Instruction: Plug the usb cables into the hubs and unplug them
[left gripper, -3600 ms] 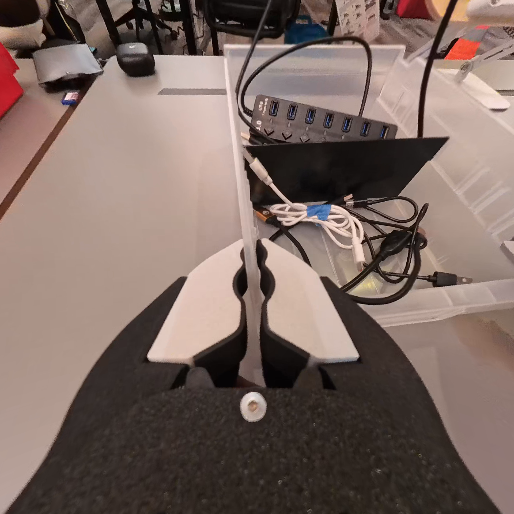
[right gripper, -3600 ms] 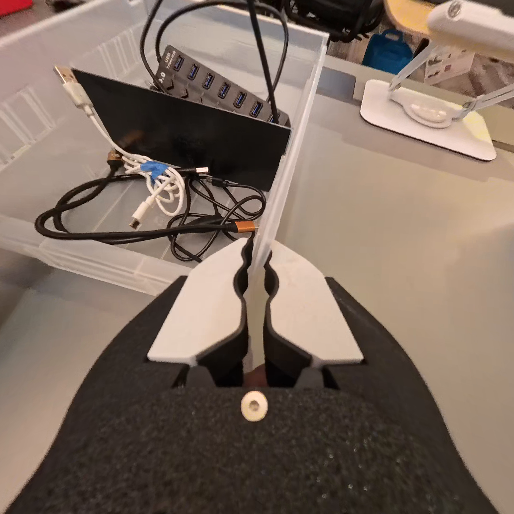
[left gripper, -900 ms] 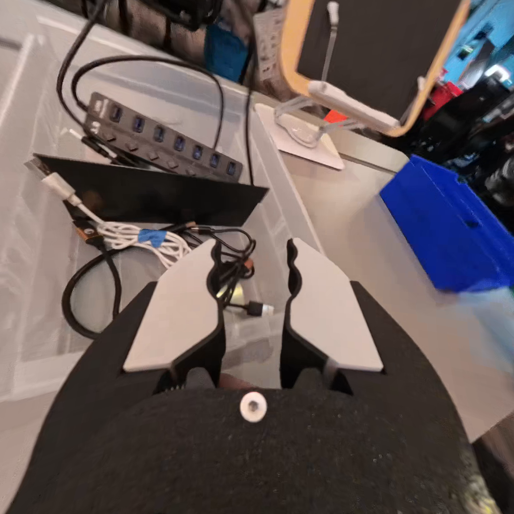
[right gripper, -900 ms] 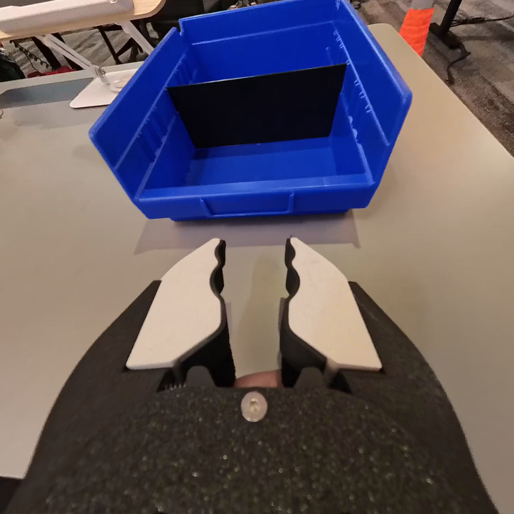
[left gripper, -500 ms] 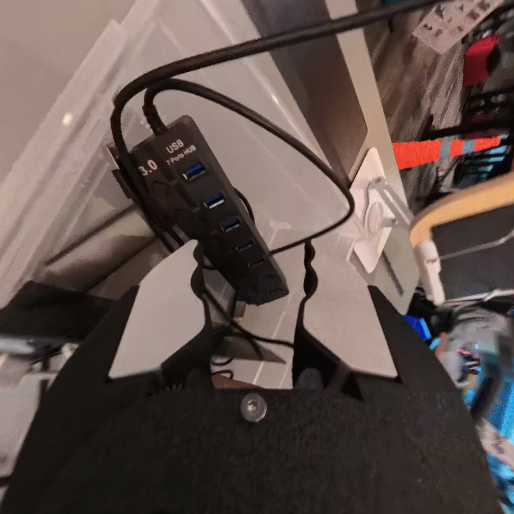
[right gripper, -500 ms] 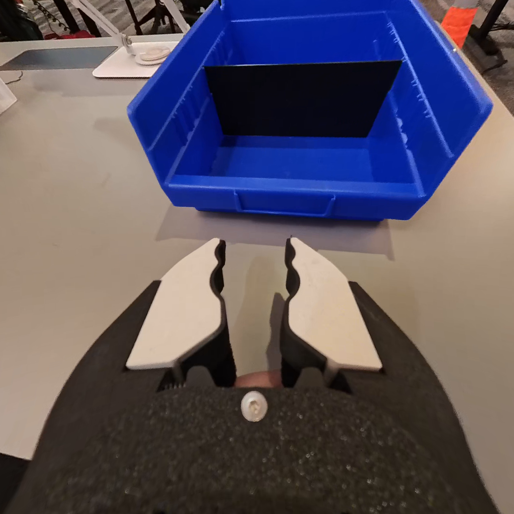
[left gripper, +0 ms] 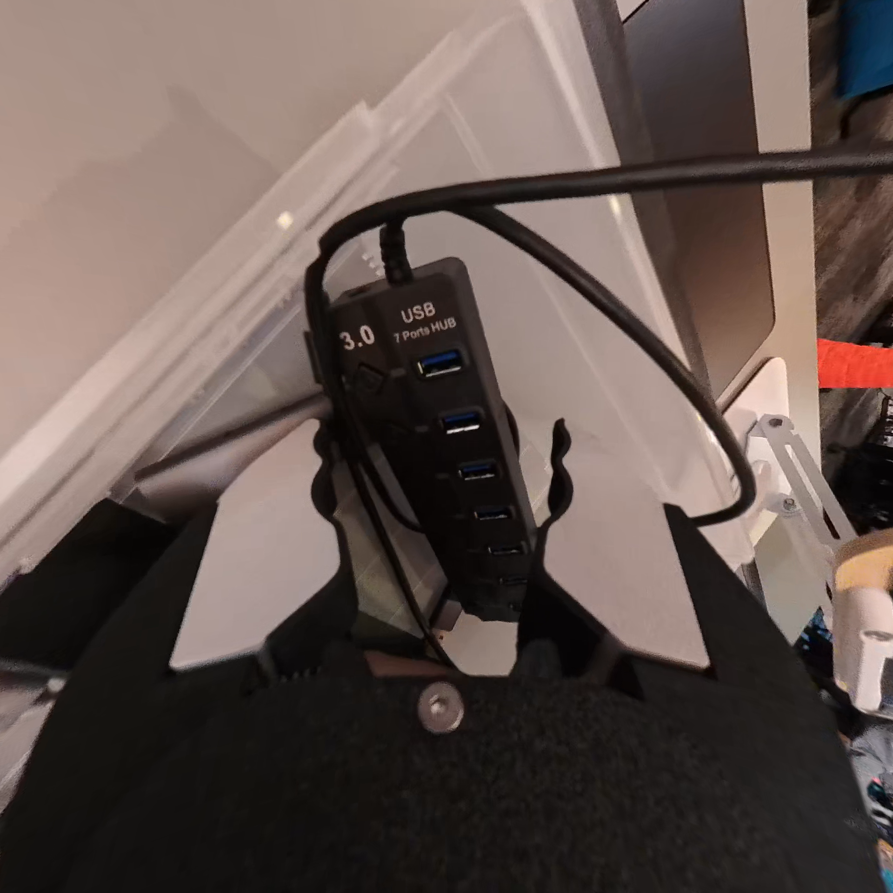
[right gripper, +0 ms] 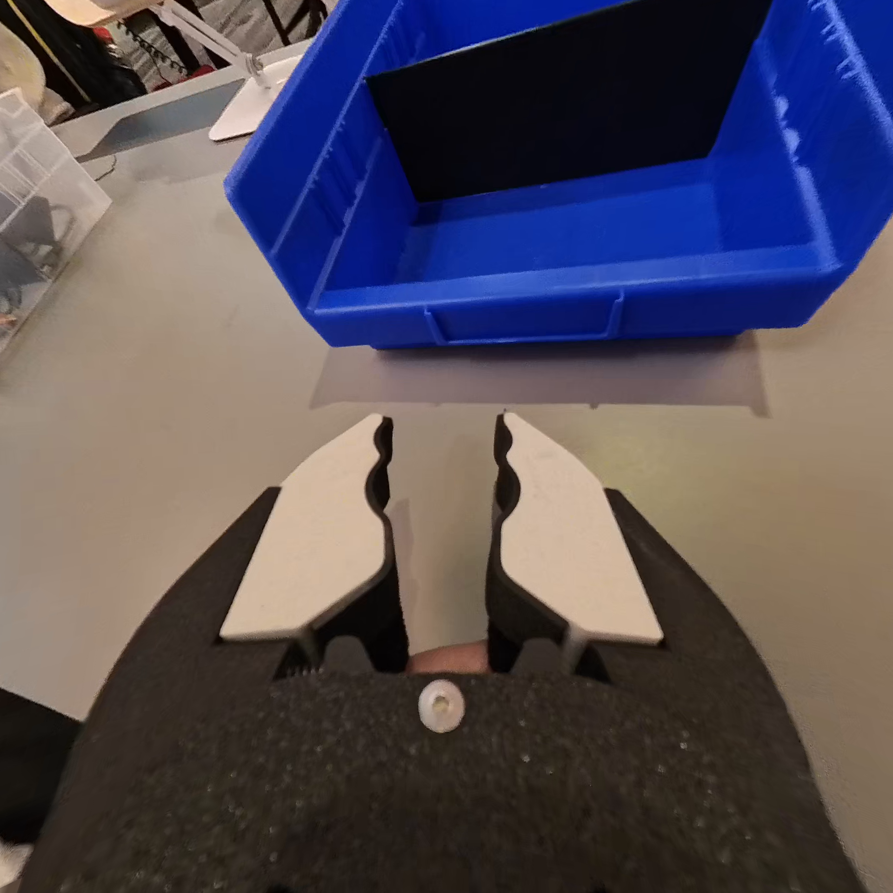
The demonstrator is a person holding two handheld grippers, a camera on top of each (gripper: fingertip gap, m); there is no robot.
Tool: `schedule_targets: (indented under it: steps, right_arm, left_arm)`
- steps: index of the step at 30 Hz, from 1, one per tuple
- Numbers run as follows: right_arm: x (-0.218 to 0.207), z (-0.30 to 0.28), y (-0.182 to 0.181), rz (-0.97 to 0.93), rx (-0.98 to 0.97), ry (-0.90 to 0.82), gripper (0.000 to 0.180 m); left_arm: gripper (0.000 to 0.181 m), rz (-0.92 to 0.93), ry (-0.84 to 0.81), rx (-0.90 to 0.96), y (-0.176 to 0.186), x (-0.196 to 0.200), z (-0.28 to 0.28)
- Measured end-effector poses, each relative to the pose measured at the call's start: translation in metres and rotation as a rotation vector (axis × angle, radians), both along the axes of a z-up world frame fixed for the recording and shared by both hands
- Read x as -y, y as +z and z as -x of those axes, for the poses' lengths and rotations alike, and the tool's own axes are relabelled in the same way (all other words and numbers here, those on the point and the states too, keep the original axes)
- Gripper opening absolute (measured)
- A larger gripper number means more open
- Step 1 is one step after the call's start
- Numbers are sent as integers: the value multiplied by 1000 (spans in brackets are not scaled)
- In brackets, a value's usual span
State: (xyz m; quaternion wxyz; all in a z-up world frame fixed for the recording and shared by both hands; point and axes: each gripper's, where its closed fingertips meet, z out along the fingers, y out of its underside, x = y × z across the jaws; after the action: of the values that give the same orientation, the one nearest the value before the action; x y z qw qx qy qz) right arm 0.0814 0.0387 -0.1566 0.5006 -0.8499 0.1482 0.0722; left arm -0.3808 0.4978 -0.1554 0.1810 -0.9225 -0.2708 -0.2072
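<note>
A blue bin [right gripper: 555, 270] with a black divider [right gripper: 555, 111] stands upper right on a grey table [right gripper: 145, 386]; a white stand base [right gripper: 237, 116] sits upper left.

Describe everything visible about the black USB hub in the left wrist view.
The USB hub is a long, slim black bar that looks like matte plastic, with a single row of blue-tongued ports, all empty, and small buttons beside them. It bears white lettering at its far end, where a thick black cable plugs in and loops away. It lies inside the clear plastic bin, lengthwise between the fingers of the open left gripper, which are not visibly gripping it.
</note>
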Motion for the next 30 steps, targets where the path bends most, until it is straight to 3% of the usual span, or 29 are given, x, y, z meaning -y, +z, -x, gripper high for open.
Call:
schedule_targets:
  steps: [3, 6, 8, 16, 23, 30]
  right_arm:
    - [-2, 4, -2, 15, 6, 21, 40]
    - [-3, 7, -3, 23, 18, 34, 40]
    - [-4, 10, -3, 24, 17, 41, 40]
    - [-3, 12, -2, 17, 6, 43, 39]
    - [-4, 18, -1, 19, 42, 56, 39]
    - [-12, 37, 36, -150, 179, 61, 39]
  left_arm:
    - [93, -17, -23, 22, 2, -7, -8]
    - [56, -40, -71, 31, 1, -4, -10]
    - [45, -116, -74, 112, 7, -6, -17]
    - [43, -236, -164, 114, 28, -1, -31]
    - [43, -671, -384, -5, 133, 18, -59]
    - [43, -1039, -624, -204, 250, 84, -106]
